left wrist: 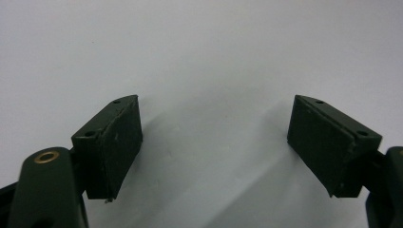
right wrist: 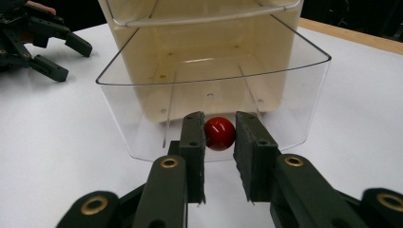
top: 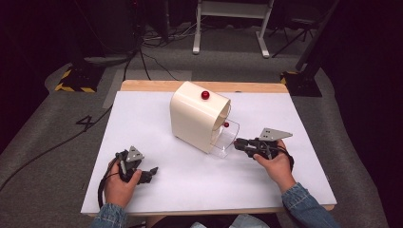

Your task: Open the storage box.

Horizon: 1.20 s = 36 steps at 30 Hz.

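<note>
A cream box stands mid-table with a red knob on its top. From its open front a clear plastic drawer sticks out toward my right gripper. In the right gripper view the jaws of my right gripper press on both sides of a red ball knob on the clear drawer front wall. A second small red knob shows just above the drawer. My left gripper rests low on the white table, open, and the left gripper has nothing between its pads.
The white tabletop has a wooden strip along its far edge. Beyond it lie grey floor, cables and a white stand's legs. The left gripper shows far off in the right gripper view.
</note>
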Tool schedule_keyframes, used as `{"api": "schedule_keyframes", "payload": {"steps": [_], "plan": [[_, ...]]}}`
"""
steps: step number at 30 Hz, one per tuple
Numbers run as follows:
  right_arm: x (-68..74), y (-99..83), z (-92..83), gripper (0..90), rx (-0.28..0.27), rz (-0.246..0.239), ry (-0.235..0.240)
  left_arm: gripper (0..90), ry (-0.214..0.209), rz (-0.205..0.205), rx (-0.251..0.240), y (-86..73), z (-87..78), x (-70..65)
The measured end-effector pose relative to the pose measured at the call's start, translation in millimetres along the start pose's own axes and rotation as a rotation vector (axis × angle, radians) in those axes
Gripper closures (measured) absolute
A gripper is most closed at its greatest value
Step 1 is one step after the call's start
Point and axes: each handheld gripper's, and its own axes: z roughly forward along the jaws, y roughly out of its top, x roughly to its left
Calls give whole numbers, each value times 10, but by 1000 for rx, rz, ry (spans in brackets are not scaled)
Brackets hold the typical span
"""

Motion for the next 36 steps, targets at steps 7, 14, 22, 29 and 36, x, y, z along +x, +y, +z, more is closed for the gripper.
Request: {"api": "schedule_keyframes", "payload": {"steps": [7, 14, 22, 29, 36], "plan": [[9, -68, -172, 743, 6, 11, -12, 192, -2, -2, 0, 0, 0, 1], [-12, -125, -209, 741, 16, 34, 2, 192, -2, -3, 0, 0, 0, 0], [-29, -214, -213, 741, 50, 33, -14, 192, -2, -3, 0, 0, 0, 1], [-47, -259, -175, 684, 71, 35, -11, 192, -3, -2, 3, 1, -2, 2], [-75, -306, -154, 574, 100, 34, -24, 192, -3, -2, 2, 1, -2, 2]]}}
